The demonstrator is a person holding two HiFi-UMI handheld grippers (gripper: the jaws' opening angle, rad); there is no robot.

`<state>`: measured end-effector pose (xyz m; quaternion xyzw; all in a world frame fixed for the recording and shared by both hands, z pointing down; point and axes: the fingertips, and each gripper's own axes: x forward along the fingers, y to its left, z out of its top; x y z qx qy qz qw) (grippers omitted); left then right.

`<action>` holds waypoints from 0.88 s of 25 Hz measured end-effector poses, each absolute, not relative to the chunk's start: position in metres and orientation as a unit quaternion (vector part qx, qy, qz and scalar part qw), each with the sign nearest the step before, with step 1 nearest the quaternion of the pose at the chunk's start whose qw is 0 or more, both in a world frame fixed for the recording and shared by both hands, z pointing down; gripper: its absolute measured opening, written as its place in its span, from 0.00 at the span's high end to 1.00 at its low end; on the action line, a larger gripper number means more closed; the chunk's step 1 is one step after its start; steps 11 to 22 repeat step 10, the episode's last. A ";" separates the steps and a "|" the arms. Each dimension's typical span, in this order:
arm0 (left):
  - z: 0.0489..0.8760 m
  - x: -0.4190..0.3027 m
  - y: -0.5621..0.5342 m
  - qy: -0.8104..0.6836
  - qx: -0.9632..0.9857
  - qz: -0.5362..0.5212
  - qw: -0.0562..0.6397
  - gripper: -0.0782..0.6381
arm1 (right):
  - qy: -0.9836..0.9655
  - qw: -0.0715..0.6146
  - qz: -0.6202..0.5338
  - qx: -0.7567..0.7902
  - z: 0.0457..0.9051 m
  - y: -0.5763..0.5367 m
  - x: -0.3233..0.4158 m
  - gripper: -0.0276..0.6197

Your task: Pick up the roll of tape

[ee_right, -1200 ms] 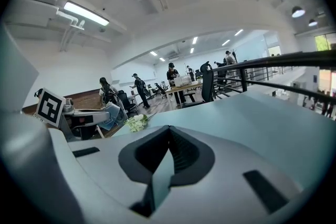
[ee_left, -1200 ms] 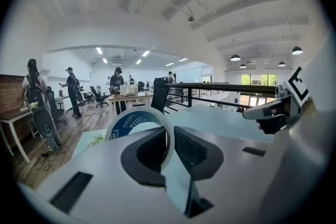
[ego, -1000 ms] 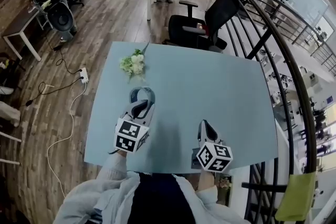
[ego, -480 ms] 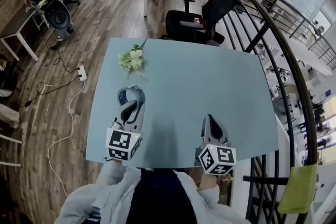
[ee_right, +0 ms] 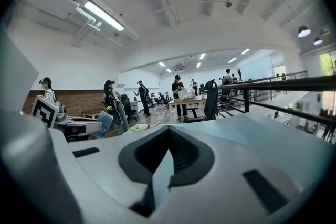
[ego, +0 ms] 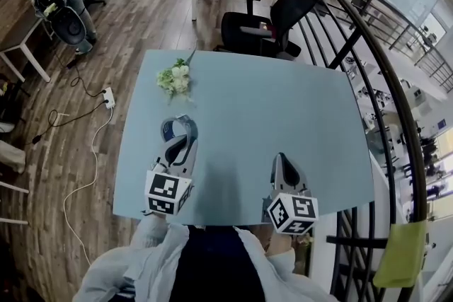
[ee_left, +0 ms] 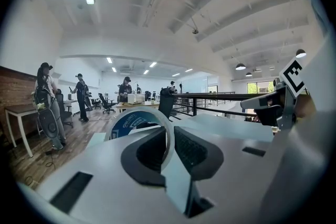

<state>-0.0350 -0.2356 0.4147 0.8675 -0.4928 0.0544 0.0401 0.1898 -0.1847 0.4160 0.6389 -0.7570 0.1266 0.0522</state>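
The roll of tape [ego: 178, 131] is a clear ring with a blue printed core. My left gripper [ego: 177, 140] is shut on its wall and holds it a little above the pale blue table [ego: 283, 109]. In the left gripper view the tape [ee_left: 137, 122] stands upright, its rim pinched between the two dark pads [ee_left: 192, 148]. My right gripper [ego: 282, 163] hovers over the table's near right part, shut with nothing in it. In the right gripper view its gripper [ee_right: 169, 132] shows the pads meeting at the tips, and the left gripper's marker cube [ee_right: 46, 111] appears at far left.
A small bunch of white flowers [ego: 173, 78] lies near the table's far left corner. A black office chair [ego: 262, 28] stands beyond the far edge. A curved black railing [ego: 386, 92] runs along the right. Cables and a power strip [ego: 108, 98] lie on the wooden floor at left.
My left gripper has drawn back toward me and to the left with the tape held in it. The right gripper has shifted only slightly.
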 end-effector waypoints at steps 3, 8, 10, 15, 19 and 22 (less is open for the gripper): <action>0.417 -0.030 -0.233 -0.489 0.870 0.056 0.041 0.81 | -0.760 0.043 0.137 0.634 0.418 -0.184 0.192 0.95; 0.424 -0.026 -0.232 -0.484 0.872 0.061 0.043 0.81 | -0.760 0.048 0.139 0.634 0.425 -0.183 0.192 0.95; 0.426 -0.025 -0.231 -0.482 0.873 0.062 0.045 0.81 | -0.760 0.048 0.143 0.633 0.428 -0.182 0.191 0.95; 0.426 -0.025 -0.231 -0.482 0.873 0.062 0.045 0.81 | -0.760 0.048 0.143 0.633 0.428 -0.182 0.191 0.95; 0.426 -0.025 -0.231 -0.482 0.873 0.062 0.045 0.81 | -0.760 0.048 0.143 0.633 0.428 -0.182 0.191 0.95; 0.426 -0.025 -0.231 -0.482 0.873 0.062 0.045 0.81 | -0.760 0.048 0.143 0.633 0.428 -0.182 0.191 0.95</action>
